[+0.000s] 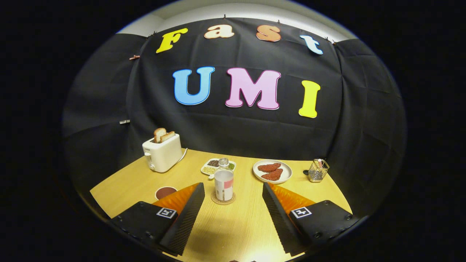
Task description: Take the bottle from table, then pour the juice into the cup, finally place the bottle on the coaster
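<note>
White toaster (162, 157) at the bench's (225, 233) far left corner, two slices of toast (163, 135) standing in its slots. Small divided tray (217, 166) of seeds mid-back. To its right, a white plate (272, 171) with two reddish patties (269, 171). Farther right, a wire holder (318, 170), upright, well apart from the plate.

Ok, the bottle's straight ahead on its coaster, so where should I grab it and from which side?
Grip the bottle around its straight labelled body, below the narrower neck and cap. It stands upright on the round coaster, just beyond the open gripper and roughly centred between the fingers, so probably come straight in, level with the wooden table, and close on its sides.
</note>
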`<state>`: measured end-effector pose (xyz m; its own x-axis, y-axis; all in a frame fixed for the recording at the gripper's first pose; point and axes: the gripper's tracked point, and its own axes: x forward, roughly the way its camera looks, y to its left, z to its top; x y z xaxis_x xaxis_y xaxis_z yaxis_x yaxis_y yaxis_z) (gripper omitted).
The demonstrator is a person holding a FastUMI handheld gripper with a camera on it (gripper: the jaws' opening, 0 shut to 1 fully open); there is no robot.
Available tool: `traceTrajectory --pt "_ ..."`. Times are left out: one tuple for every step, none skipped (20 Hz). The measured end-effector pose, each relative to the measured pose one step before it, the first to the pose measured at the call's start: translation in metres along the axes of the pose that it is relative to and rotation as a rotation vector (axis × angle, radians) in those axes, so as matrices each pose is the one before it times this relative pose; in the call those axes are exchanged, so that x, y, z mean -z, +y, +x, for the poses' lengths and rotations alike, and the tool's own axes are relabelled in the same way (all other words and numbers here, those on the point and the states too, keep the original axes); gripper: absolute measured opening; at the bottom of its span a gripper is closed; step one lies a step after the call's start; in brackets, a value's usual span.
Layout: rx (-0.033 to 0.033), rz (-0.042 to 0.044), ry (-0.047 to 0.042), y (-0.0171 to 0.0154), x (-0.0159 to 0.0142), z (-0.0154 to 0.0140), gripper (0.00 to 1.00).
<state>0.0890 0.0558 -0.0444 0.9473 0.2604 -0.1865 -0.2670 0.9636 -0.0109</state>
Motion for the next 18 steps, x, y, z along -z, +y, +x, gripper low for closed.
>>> traceTrajectory --pt "0.02636 0.0055 -0.00891 -0.00869 -0.00258 -0.00947 0.98" --pt "0.02321 0.0049 -0.01137 -0.00633 -0.00529 -0.00837 0.98" --pt "0.01673 -0.00067 -0.01028 -0.00429 -0.0049 -0.00821 0.98" --pt "0.0097 -0.00207 -0.00459 -0.00384 -0.00485 -0.00778 0.97" --pt "0.01619 -0.00072 -0.00189 -0.0057 -0.0042 -0.00795 0.98" --pt "0.02217 0.00382 -0.00842 -0.00719 -0.00648 -0.00643 0.98" --pt "0.02115 0.01372 -0.01172 -0.00795 -0.00923 -0.00652 0.97" --pt "0.01403 0.0197 -0.00599 -0.00508 -0.00743 -0.00471 0.98" --pt "0.014 0.01345 -0.00329 -0.00554 -0.00508 -0.0033 0.97" --pt "0.01362 0.00564 -0.00575 -0.00577 -0.00574 -0.0017 0.97" --pt "0.02072 -0.00099 -0.01458 -0.0075 -0.00629 -0.00029 0.98" --pt "0.02915 -0.00181 0.00156 -0.00878 -0.0031 0.00112 0.97" --pt "0.01313 0.01298 -0.00241 -0.00432 -0.00336 -0.0007 0.97" --pt "0.00707 0.02047 -0.00712 -0.00239 -0.00483 0.00077 0.98" --pt "-0.00248 0.02273 -0.0005 0.00155 -0.00251 -0.00077 0.97" --pt "-0.00722 0.01077 0.00796 0.00252 0.00046 0.00152 0.97" --pt "-0.00295 -0.00322 0.00781 0.00152 0.00328 0.00149 0.97" --pt "-0.00396 -0.01232 0.0006 0.00143 0.00025 0.00158 0.97"
